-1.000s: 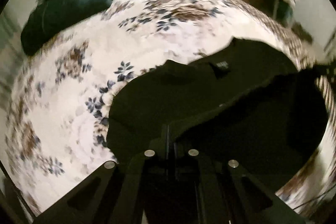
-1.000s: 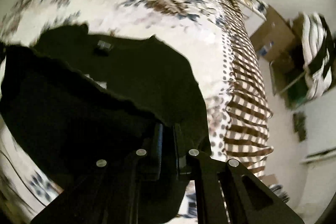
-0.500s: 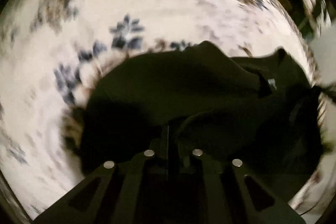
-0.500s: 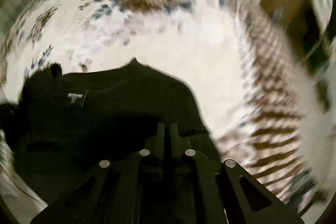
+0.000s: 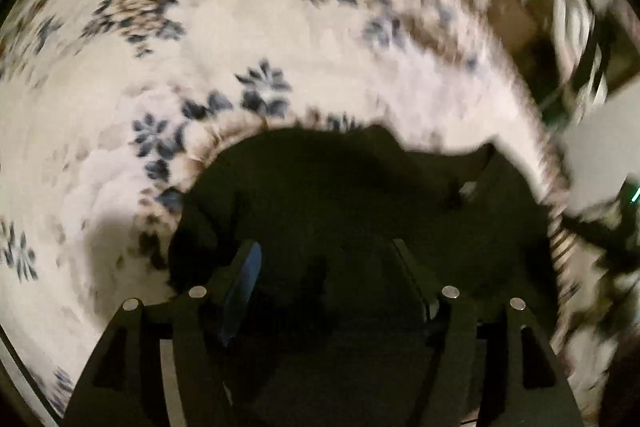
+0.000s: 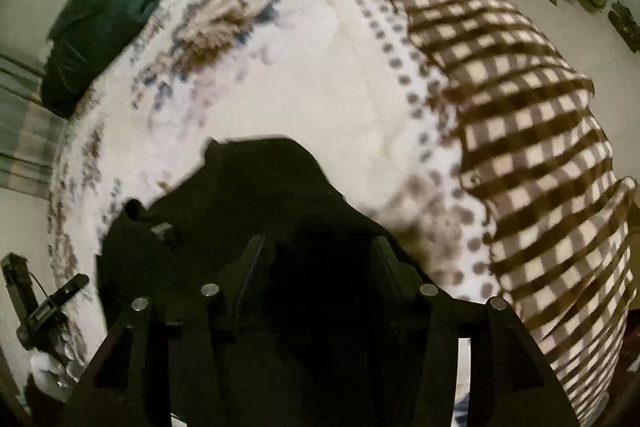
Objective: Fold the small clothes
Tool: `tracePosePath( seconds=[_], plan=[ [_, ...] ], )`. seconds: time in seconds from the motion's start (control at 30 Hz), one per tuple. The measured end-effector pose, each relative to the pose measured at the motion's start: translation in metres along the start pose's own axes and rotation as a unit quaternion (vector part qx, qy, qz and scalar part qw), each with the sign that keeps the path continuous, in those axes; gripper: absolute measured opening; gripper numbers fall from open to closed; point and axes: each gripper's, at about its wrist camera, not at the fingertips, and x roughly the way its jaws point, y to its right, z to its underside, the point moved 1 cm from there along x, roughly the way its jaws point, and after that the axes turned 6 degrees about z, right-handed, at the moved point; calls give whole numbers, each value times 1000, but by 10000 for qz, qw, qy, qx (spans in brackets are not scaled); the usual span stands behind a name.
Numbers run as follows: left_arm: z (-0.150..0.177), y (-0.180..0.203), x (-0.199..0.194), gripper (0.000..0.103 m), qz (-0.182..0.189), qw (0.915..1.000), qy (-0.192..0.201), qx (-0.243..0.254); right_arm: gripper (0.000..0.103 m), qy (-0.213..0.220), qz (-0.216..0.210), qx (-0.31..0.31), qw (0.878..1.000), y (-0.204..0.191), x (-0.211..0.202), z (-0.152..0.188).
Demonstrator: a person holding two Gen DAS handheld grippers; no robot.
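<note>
So the bed (image 6: pixel 312 99) fills most of both views, covered in a white floral blanket (image 5: pixel 168 75) with a brown checked blanket (image 6: pixel 520 131) running down its right side, and there's a dark green bundle (image 6: pixel 100 27) way up at the far end by the wall. The black garment (image 5: pixel 360 195) is lying on the floral blanket right in front of both cameras, and it looks like one fold is already down: the outline is fairly compact, with a lumpy top edge and what seems to be the neck tag (image 6: pixel 162 229) showing near the left of the right wrist view. Can't say how neat the layers are, it's all black on black and the left view is pretty blurry. Left claw (image 5: pixel 332 255) has its fingers spread wide apart, hanging over the near edge of the cloth with nothing between them. Right claw (image 6: pixel 316 251) is the same deal, fingers apart and empty above the fabric. My guess is we're somewhere mid-task: first fold placed and let go, at least one more fold plus a tidy-up still to do.
</note>
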Motion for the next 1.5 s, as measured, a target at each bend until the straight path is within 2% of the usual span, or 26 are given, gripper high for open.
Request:
tracePosePath(
  seconds=[0.1, 0.13, 0.17, 0.2, 0.27, 0.37, 0.4, 0.43, 0.47, 0.6, 0.67, 0.73, 0.8, 0.83, 0.87, 0.9, 0.97, 1.03, 1.1, 1.17, 1.2, 1.23, 1.27, 1.3, 1.33, 1.5],
  plan=[
    [-4, 13, 36, 63, -576, 9961, -316, 595, 56, -218, 75, -104, 9997, 0, 23, 2],
    [-4, 14, 42, 53, -681, 9946, -321, 715, 56, -262, 64, -136, 9995, -2, 29, 1],
    [-5, 14, 46, 19, -762, 9937, -289, 773, 56, -269, 44, -160, 9995, -3, 33, 1],
    [-6, 13, 49, 6, -845, 9927, -289, 812, 54, -278, 25, -199, 9994, -5, 37, 1],
    [-9, 7, 48, 2, -836, 9933, -189, 781, 53, -229, 46, -314, 9992, -11, 42, 0],
    [-12, 0, 38, 0, -763, 9945, 21, 719, 53, -249, 226, -553, 9979, -20, 49, -5],
    [-13, -2, 33, 0, -802, 9944, 81, 682, 40, -249, 180, -621, 9976, -22, 51, -5],
    [-14, -5, 29, 0, -830, 9943, 151, 646, 14, -203, 233, -686, 9972, -25, 51, -6],
    [-15, -8, 22, 0, -832, 9945, 285, 568, 13, -138, 365, -761, 9963, -27, 50, -7],
    [-26, -14, 3, 0, -742, 9945, 606, 420, 12, 365, 391, -832, 9951, -31, 25, -7],
    [-31, -20, 1, 1, -460, 9972, 519, 292, 12, 531, 302, -753, 9953, -31, 12, -9],
    [-33, -29, -1, 5, 13, 9991, 421, -13, 12, 484, 251, -714, 9960, -30, 9, -10],
    [-31, -34, -4, 35, 449, 9980, 383, -205, 13, 365, 211, -692, 9967, -30, 13, -11],
    [-29, -38, -4, 68, 620, 9969, 339, -350, 14, 208, 171, -696, 9972, -30, 18, -12],
    [-28, -40, -4, 76, 678, 9963, 334, -399, 15, 114, 186, -683, 9974, -30, 21, -12],
    [-26, -42, -4, 76, 784, 9954, 339, -433, 16, 52, 185, -672, 9976, -30, 24, -13],
    [-23, -43, 2, 76, 595, 9972, 225, -390, 25, -33, 113, -664, 9977, -30, 28, -14],
    [-21, -43, 13, 76, 287, 9992, 83, -267, 42, -81, 93, -649, 9978, -30, 32, -14],
    [-17, -43, 26, 76, 173, 9996, -121, -176, 47, -143, 47, -653, 9978, -32, 37, -13],
    [-13, -40, 42, 74, -219, 9991, -367, -47, 47, -252, 139, -721, 9970, -35, 46, -12],
    [-11, -39, 46, 71, -311, 9988, -367, 65, 47, -299, 213, -743, 9966, -36, 51, -11],
    [-9, -34, 49, 43, -449, 9981, -331, 245, 43, -285, 258, -764, 9963, -36, 52, -11],
    [-8, -30, 51, 25, -534, 9973, -316, 391, 36, -222, 304, -800, 9961, -37, 52, -11],
    [-7, -25, 49, 20, -602, 9965, -257, 520, 13, -111, 360, -850, 9957, -39, 50, -10],
    [-7, -19, 43, 15, -630, 9958, -93, 656, 13, -23, 484, -915, 9946, -40, 47, -9],
    [-7, -10, 7, 13, -636, 9946, 569, 597, 13, 523, 568, -1058, 9914, -44, 19, -9]
  ],
)
